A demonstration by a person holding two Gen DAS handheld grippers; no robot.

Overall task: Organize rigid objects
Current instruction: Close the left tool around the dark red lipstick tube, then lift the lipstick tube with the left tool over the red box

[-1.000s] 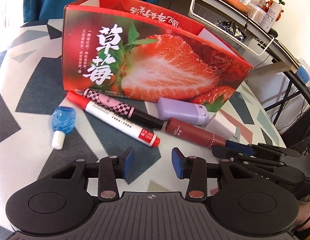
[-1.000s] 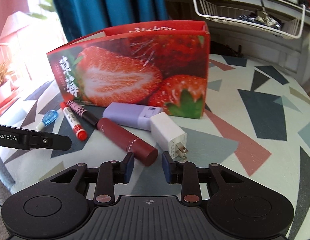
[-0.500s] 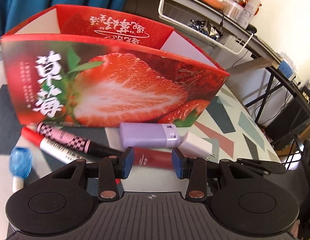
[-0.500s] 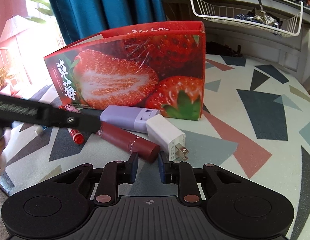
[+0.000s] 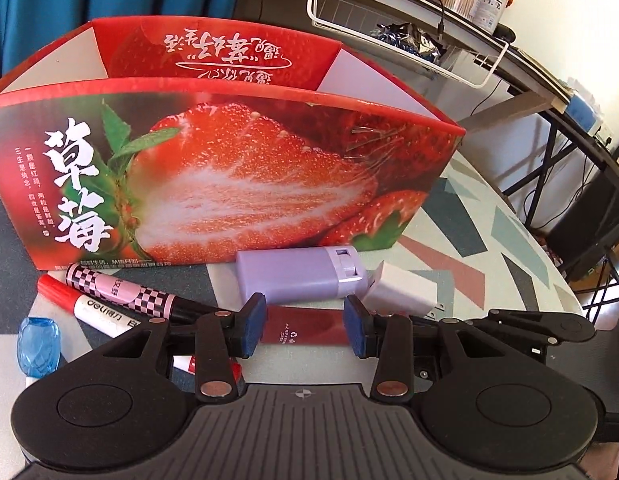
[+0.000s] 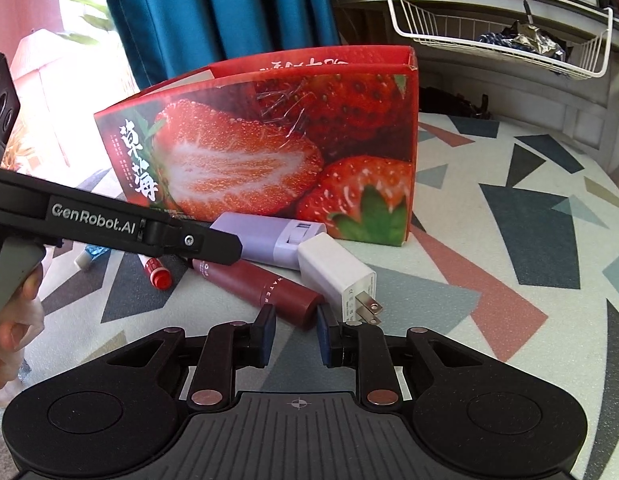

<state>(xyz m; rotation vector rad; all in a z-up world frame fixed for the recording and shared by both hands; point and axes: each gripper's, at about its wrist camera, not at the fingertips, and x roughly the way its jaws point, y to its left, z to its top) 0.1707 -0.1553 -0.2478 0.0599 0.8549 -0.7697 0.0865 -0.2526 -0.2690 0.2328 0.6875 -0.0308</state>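
The left gripper (image 5: 305, 326) hangs low over the dark red tube (image 6: 265, 288), its jaws spread a little and just opening further, straddling the tube without pressing it. The right gripper (image 6: 295, 334) sits at the tube's near end with its jaws drawn close together and nothing between them. The tube lies on the worktop (image 6: 509, 240) before the strawberry box (image 5: 229, 168), with a lilac case (image 5: 297, 276), white charger (image 6: 337, 276), markers (image 5: 121, 296) and blue bottle (image 5: 37, 346) alongside.

We hold black plastic grippers: left gripper (image 5: 305, 330), right gripper (image 6: 295, 334), blue pads (image 5: 255, 328), copper rivets (white "GenRobot.AI" lettering).
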